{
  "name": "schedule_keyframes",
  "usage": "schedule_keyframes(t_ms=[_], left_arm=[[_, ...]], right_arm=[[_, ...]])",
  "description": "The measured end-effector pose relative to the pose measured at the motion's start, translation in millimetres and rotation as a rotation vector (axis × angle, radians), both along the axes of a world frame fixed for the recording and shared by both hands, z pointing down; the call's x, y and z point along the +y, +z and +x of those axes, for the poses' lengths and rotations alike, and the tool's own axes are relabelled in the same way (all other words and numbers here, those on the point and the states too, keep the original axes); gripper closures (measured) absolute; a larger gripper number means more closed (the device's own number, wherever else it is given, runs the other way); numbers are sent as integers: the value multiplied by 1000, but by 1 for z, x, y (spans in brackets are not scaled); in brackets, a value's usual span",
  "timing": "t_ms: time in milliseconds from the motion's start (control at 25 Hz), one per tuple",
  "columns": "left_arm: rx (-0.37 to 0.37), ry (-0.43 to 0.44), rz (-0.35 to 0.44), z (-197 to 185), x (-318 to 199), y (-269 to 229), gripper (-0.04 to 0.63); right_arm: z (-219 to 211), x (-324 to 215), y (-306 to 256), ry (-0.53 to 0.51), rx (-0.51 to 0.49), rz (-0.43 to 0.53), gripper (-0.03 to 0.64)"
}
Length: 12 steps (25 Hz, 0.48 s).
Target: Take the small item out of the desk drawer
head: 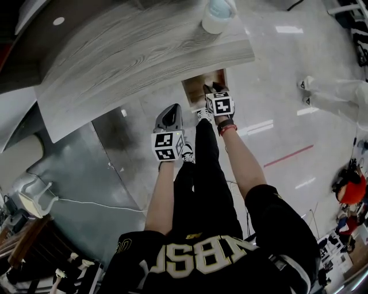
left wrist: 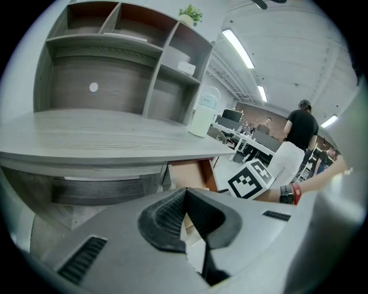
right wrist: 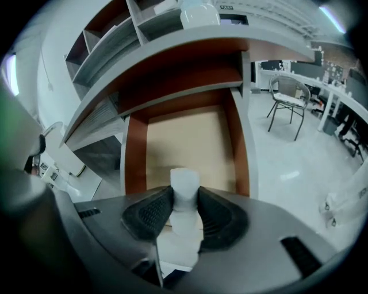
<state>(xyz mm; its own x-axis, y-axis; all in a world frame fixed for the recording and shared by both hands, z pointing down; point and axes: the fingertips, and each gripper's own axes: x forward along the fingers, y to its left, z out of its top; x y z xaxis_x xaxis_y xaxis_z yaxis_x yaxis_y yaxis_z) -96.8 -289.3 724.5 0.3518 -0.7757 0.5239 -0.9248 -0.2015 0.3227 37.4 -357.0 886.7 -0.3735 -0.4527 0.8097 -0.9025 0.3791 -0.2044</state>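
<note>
The wooden drawer (right wrist: 184,135) stands pulled out from under the grey desk top (head: 132,51). A small white bottle-like item (right wrist: 185,179) stands upright over the drawer's front end, and my right gripper (right wrist: 184,200) is shut on it, one pad pressed to each side. In the head view the right gripper (head: 210,89) reaches into the drawer (head: 198,86). My left gripper (head: 170,116) hangs below the desk edge, left of the drawer; its pads (left wrist: 172,215) meet at the tip with nothing between them.
A white jar-like appliance (head: 217,16) stands on the desk near its right edge. Shelves (left wrist: 132,46) rise at the back of the desk. A metal chair (right wrist: 287,95) stands to the right. A person in white trousers (head: 339,95) stands on the glossy floor.
</note>
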Motion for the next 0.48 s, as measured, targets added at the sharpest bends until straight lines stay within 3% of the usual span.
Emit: schedule_keyframes(t_ms=[480], left_arm=[[-60, 0, 27, 0, 12, -22, 580]], right_arm=[[19, 29, -69, 48, -23, 82, 479]])
